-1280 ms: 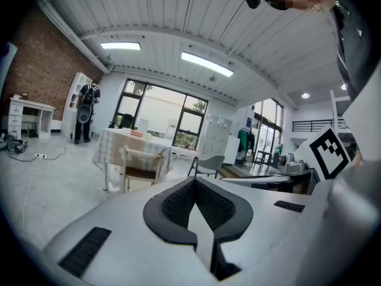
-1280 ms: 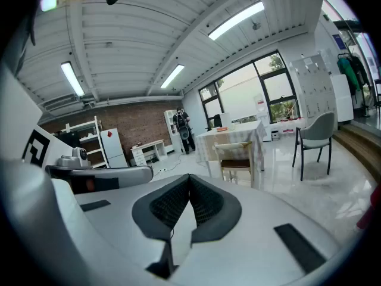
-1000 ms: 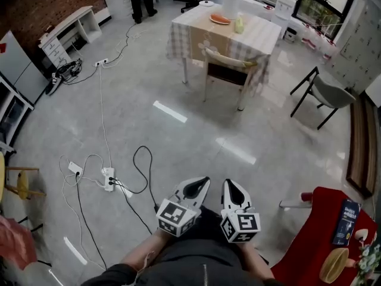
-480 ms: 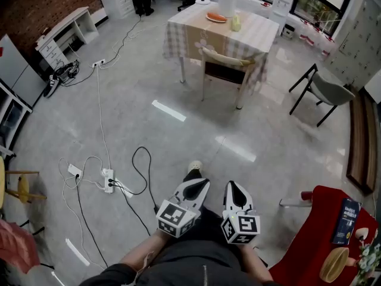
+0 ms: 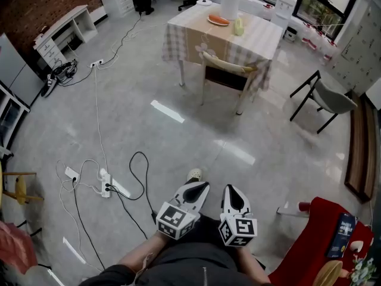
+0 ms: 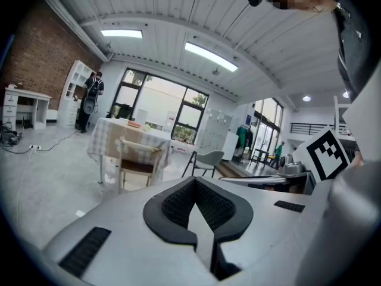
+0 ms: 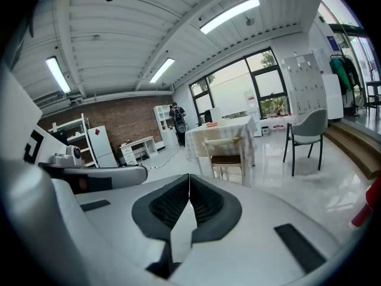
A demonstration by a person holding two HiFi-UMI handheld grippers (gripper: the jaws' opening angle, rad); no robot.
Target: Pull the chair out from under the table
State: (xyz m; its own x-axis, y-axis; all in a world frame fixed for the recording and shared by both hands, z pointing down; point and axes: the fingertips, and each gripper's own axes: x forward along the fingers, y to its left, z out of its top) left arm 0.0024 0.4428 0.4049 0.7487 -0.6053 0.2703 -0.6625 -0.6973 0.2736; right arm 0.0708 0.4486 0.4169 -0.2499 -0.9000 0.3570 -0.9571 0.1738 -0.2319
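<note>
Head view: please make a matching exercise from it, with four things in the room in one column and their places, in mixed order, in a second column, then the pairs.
Things:
1. wooden chair
2. grey chair
3. power strip
4. plate

Places:
A. on the floor at the left, among cables
B. on top of the table
C. pushed in at the table's near side
D. alone, right of the table

Pairs: 1-C, 2-D, 3-A, 4-B

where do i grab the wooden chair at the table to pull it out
Probably the top rail of the chair, approached from the near, open-floor side. Its back faces you and its seat is tucked under the table, so that rail is the free bar to clamp.
</note>
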